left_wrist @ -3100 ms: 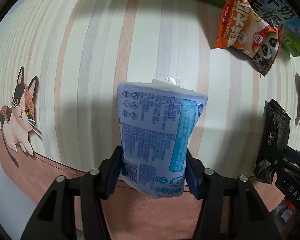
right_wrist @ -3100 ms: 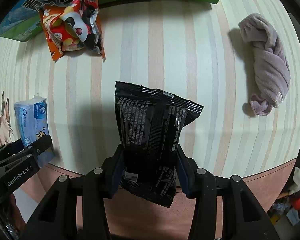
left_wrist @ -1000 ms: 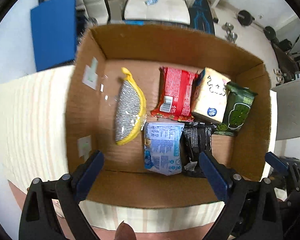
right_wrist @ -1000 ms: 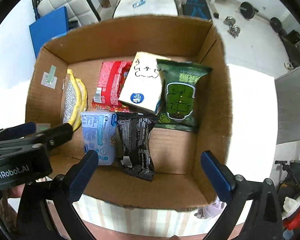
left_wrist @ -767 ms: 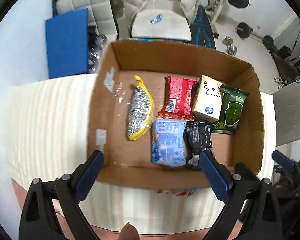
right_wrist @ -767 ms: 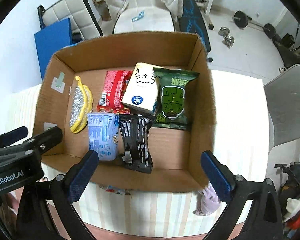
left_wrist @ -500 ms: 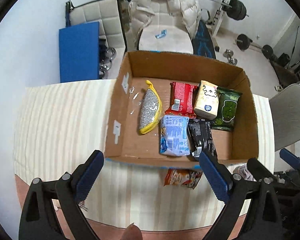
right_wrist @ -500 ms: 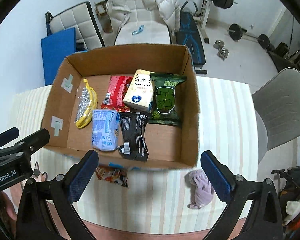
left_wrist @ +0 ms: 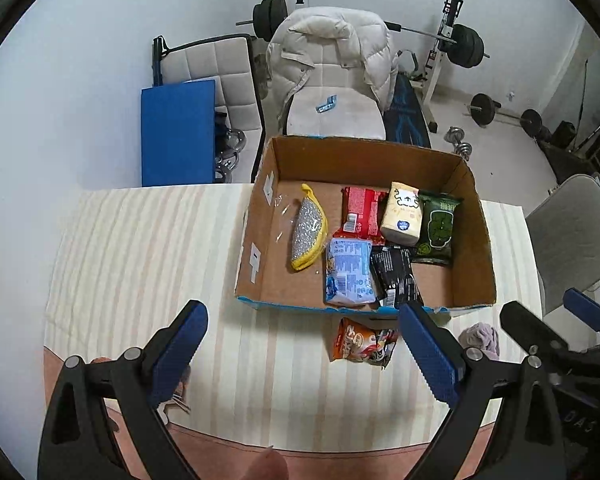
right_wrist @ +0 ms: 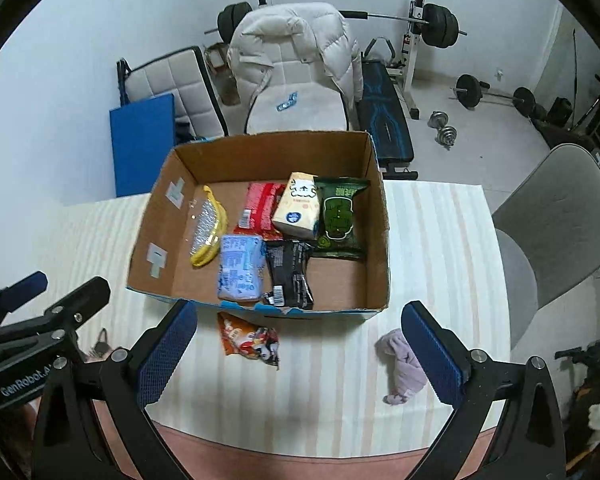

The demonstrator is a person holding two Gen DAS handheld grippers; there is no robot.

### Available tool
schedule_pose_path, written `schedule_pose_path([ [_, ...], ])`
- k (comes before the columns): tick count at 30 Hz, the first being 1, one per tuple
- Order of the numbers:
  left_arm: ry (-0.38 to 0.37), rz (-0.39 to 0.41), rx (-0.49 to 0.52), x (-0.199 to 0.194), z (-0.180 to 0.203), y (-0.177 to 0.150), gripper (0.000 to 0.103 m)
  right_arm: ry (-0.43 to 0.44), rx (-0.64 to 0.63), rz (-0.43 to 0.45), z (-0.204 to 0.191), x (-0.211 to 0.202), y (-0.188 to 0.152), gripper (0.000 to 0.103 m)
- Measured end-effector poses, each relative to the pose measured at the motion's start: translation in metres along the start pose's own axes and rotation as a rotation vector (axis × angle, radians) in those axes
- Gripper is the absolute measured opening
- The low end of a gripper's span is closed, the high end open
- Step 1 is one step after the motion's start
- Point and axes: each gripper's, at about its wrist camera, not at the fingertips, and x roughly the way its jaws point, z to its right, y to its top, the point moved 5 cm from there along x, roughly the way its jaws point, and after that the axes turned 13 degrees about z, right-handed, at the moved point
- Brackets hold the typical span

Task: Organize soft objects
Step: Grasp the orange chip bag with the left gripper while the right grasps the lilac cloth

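Two soft items remain outside the cardboard box: the orange snack bag on the striped table, touching the box's near wall at 6 o'clock, and the lilac cloth near its 5 o'clock corner.

Both claws empty, jaws spread wide: left gripper, right gripper. We hold them high over the near table edge.

Inside the box: blue wipes pack and black packet side by side at the near wall, touching.

Next pick, in our judgement: drop the left gripper onto the snack bag and the right onto the cloth. Approach steeply, since the bag lies tight against the box wall; pinch across its middle. Gather the cloth at its bulk so no tail drags.

Against three seconds back: each claw then clamped a pack over the table; both packs now lie in the box. Over the last second we have pulled back, box shrinking in view.
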Motion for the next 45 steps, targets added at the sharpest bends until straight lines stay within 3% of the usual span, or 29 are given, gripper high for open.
schedule_pose_path([
  [4, 0.023, -0.029, 0.019, 0.011, 0.005, -0.014, 0.098, 0.020, 0.040, 0.003, 0.009, -0.007, -0.003, 0.103],
  [8, -0.007, -0.163, 0.007, 0.048, 0.014, -0.046, 0.098, -0.002, 0.094, -0.046, 0.038, 0.002, -0.022, 0.103],
  [11, -0.090, -0.334, -0.124, 0.093, 0.017, -0.081, 0.098, -0.041, 0.141, -0.095, 0.070, 0.017, -0.045, 0.103],
  [14, -0.179, -0.489, -0.371, 0.137, 0.015, -0.118, 0.097, -0.088, 0.187, -0.146, 0.104, 0.036, -0.070, 0.103],
  [17, -0.228, -0.560, -0.586, 0.162, 0.015, -0.145, 0.097, -0.117, 0.236, -0.182, 0.130, 0.054, -0.090, 0.103],
  [19, -0.250, -0.586, -0.677, 0.173, 0.021, -0.157, 0.097, -0.132, 0.268, -0.207, 0.146, 0.066, -0.105, 0.103],
  [23, -0.241, -0.584, -0.733, 0.186, 0.032, -0.168, 0.096, -0.157, 0.279, -0.233, 0.161, 0.082, -0.123, 0.103],
  [24, -0.236, -0.571, -0.740, 0.188, 0.034, -0.169, 0.089, -0.161, 0.277, -0.242, 0.163, 0.086, -0.128, 0.103],
  [26, -0.218, -0.547, -0.738, 0.189, 0.035, -0.171, 0.081, -0.160, 0.273, -0.252, 0.165, 0.094, -0.134, 0.103],
  [27, -0.221, -0.537, -0.723, 0.188, 0.038, -0.171, 0.064, -0.161, 0.266, -0.265, 0.166, 0.098, -0.137, 0.103],
  [28, -0.222, -0.541, -0.697, 0.187, 0.041, -0.173, 0.054, -0.159, 0.262, -0.272, 0.165, 0.102, -0.138, 0.102],
  [31, -0.218, -0.550, -0.601, 0.177, 0.044, -0.178, 0.039, -0.162, 0.239, -0.292, 0.165, 0.112, -0.142, 0.099],
  [38, -0.067, -0.532, -0.216, 0.144, 0.026, -0.196, 0.037, -0.162, 0.218, -0.374, 0.171, 0.148, -0.154, 0.084],
  [43, -0.061, -0.563, -0.168, 0.130, 0.010, -0.216, 0.038, -0.120, 0.196, -0.463, 0.166, 0.167, -0.173, 0.043],
  [45, -0.097, -0.582, -0.214, 0.124, 0.002, -0.220, 0.038, -0.098, 0.178, -0.491, 0.159, 0.167, -0.180, 0.043],
])
